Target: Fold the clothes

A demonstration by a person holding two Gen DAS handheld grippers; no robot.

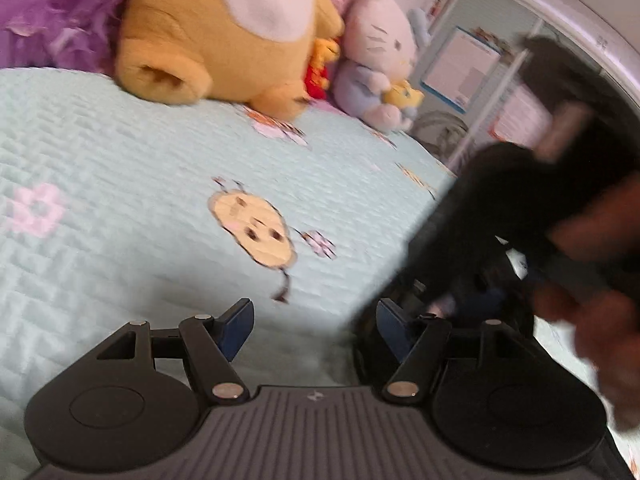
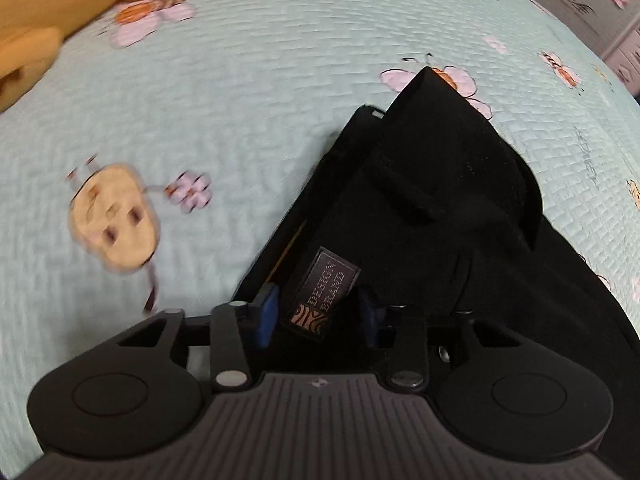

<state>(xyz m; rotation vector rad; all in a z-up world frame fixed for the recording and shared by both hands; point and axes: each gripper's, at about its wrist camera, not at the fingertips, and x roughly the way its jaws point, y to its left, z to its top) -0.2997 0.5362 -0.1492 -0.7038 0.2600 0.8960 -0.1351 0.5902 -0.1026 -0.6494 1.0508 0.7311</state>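
A black garment (image 2: 448,208) lies folded on the pale green quilt (image 2: 260,100), and a woven brand label (image 2: 320,292) shows at its near end. My right gripper (image 2: 318,314) points steeply down onto that end. Its blue pads (image 2: 267,312) stand on either side of the label and are closed on the black cloth. In the left wrist view my left gripper (image 1: 316,320) hovers open over bare quilt (image 1: 140,168) with nothing between its fingers. The garment's dark edge (image 1: 460,300) lies just right of its right fingertip, blurred.
A big yellow plush bear (image 1: 224,32) and a white-and-lilac plush cat (image 1: 376,60) sit at the back of the bed. A purple cushion (image 1: 52,12) is at the far left. A person's hand (image 1: 600,320) and a dark blurred shape fill the right side. Shelves (image 1: 472,64) stand beyond the bed.
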